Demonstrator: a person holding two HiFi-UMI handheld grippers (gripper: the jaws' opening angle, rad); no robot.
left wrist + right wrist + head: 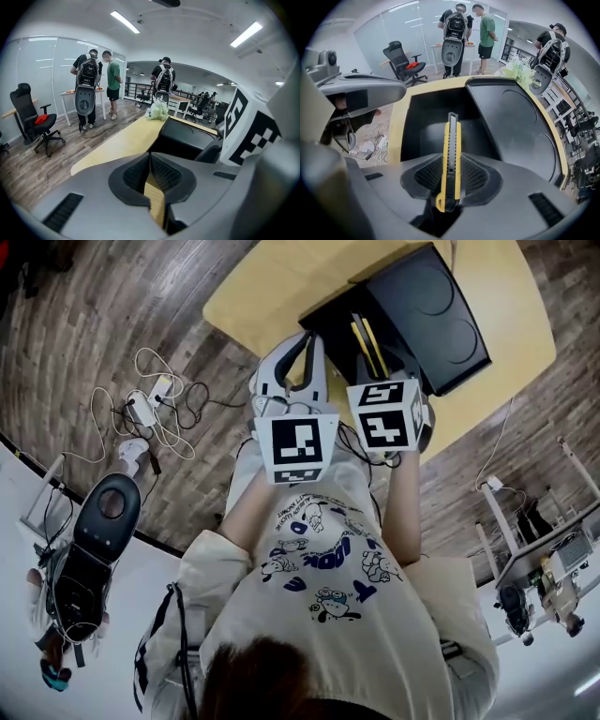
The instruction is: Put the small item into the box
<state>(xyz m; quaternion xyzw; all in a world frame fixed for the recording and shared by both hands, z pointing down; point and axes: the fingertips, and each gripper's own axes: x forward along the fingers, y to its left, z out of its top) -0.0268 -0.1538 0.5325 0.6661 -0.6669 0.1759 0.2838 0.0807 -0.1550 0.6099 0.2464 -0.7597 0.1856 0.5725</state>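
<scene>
Ribbed pads of the right gripper (pixel 449 180) sit closest to the lens, part open and clamped on the flat sides of a yellow-and-black utility knife (pixel 451 154), gripping its rear half. Knife's long axis runs 6 to 12 o'clock in the right gripper view, in line with the jaws. Yellow butt end is down in the throat at 6, grey nose out front at 12. Cannot tell whether any blade is out. Nose hangs over the open well of the black box (pixel 410 133), not touching it as far as I can see. Flipped-open lid (pixel 513 126) with two round recesses lies at 3 o'clock of the well. Box sits on a yellow table (pixel 281 282). Left gripper (pixel 149 180) is just beside the right one, at its 9 o'clock in the head view, with its jaw tips drawn together and nothing between them. Risks, as I judge them: let go from up here, the knife could strike nose-first and bounce onto the lid or the rim. A pinch this far back may let the front half swing. Nothing steadies the box, so a knock against its wall could shove it. The neighbouring gripper crowds the approach.
</scene>
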